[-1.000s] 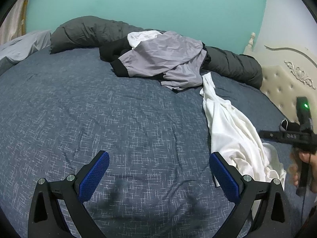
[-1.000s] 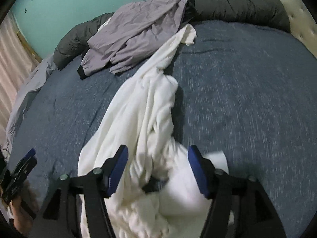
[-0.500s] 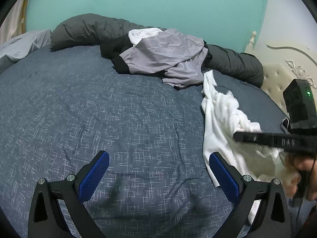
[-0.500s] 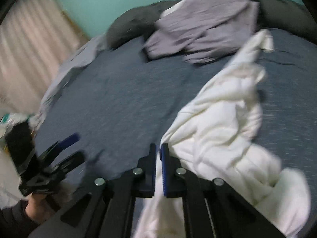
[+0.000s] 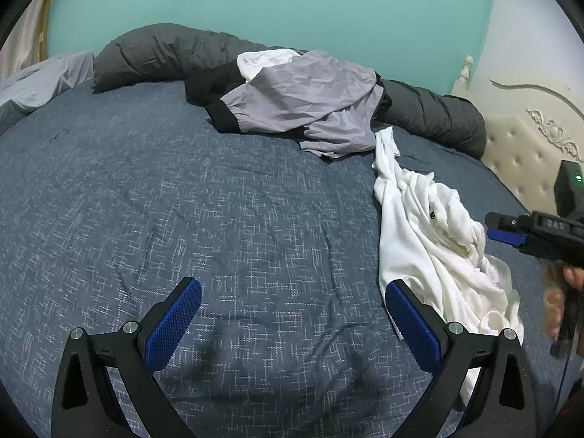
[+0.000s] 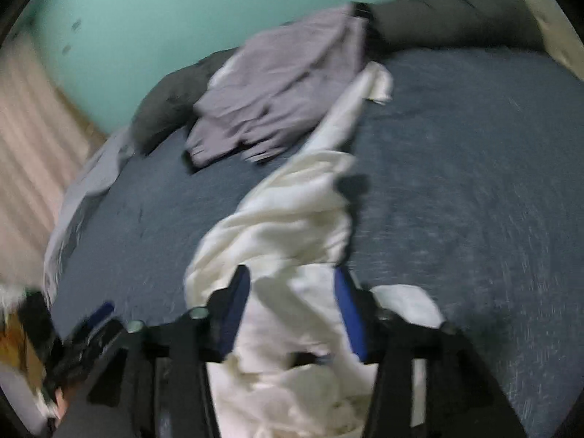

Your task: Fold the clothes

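Two grippers over bed [image 5: 182, 200]. Right gripper [image 6: 292, 303]: jaws just reopened to about half after a pinch, straddling bunched white garment [image 5: 430, 248], not clamping; regrasp likely, no fold begun. Left gripper [image 5: 292, 314] wide open, empty, unmoved. Garment heaped at bed's right side, more bunched than a second ago; grey clothes [image 5: 310, 98] untouched.

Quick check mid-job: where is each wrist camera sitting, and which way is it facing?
Left wrist: low over the blue bedspread, facing the teal wall; left hand-held gripper open and empty, the right one and a hand at the right edge.
Right wrist: above the white garment, tilted down towards the wall; right hand-held gripper open, cloth between its fingers.
Shared: white garment, grey garment, dark duvet.
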A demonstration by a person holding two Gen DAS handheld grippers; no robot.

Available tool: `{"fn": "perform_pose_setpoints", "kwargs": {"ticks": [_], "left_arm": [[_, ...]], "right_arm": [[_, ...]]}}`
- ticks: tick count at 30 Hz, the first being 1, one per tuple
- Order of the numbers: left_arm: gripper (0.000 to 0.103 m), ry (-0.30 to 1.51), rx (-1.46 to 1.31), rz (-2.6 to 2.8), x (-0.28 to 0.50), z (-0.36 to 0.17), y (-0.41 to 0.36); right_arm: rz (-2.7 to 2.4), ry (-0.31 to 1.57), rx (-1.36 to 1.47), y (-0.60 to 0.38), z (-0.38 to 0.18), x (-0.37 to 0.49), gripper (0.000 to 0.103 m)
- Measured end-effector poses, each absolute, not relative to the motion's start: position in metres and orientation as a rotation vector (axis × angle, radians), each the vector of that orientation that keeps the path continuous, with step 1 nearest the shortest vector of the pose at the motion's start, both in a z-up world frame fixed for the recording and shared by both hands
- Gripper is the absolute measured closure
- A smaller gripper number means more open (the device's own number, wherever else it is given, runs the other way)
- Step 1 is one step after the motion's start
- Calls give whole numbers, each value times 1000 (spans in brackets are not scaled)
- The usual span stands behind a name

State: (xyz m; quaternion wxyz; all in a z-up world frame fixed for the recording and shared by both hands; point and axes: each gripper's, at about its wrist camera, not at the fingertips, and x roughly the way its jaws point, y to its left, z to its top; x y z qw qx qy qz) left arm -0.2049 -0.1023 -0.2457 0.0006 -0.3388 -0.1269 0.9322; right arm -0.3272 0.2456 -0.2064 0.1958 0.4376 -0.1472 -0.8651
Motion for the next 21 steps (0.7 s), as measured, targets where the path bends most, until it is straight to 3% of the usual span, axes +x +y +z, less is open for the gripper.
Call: {"fn": "perform_pose_setpoints", "kwargs": {"ticks": [6,8,11,21], "left_arm": [[0,-405,-1074,2927,-205,-248,-105],[0,-406,-1076,2926,-205,-248,-105],[0,-412,-1075,2927,-205,-248,-106],[0,-469,-1073,2951,-203,-246,-120]], "right_arm": [[-2306,-410,1261,225,-225,-338,56],[-2280,-409,1226,213,-226,-335,84],[-2243,-392,1175,192,-222,-326,94],[-2015,-301,1115,115,-218,-301,97]]}}
